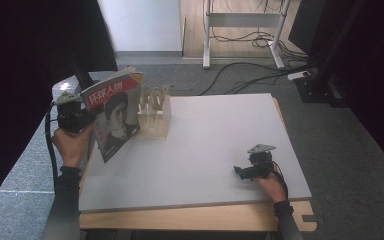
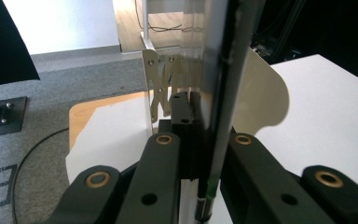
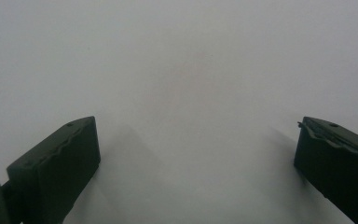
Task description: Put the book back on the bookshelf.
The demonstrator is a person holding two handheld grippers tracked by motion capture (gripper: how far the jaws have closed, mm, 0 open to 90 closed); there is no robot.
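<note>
Item one, the table (image 1: pixel 215 150): we record a pale grey top on a wooden base, standing on grey carpet.

Item two, the magazine (image 1: pixel 114 112): we see a red-topped cover with a portrait, held upright and slightly tilted at the table's far left corner, its lower edge over the tabletop and its right edge just beside the rack. In the left gripper view we see it edge-on, a dark spine (image 2: pixel 219 107) rising between the jaws.

Item three, the wooden rack (image 1: pixel 155 114): we note a pale slotted stand with upright dividers, standing on the table immediately right of the magazine. The left gripper view shows its dividers (image 2: pixel 161 79) just beyond the jaws.

Item four, the left gripper (image 1: pixel 75 116): we find it in the person's left hand at the table's left edge, jaws pressed together on the magazine's edge, pinching it.

Item five, the right gripper (image 1: pixel 252 167): we find it low at the near right of the table, well apart from the magazine and rack. Its own view shows the jaws spread wide over bare tabletop (image 3: pixel 182 70), with nothing between them.
</note>
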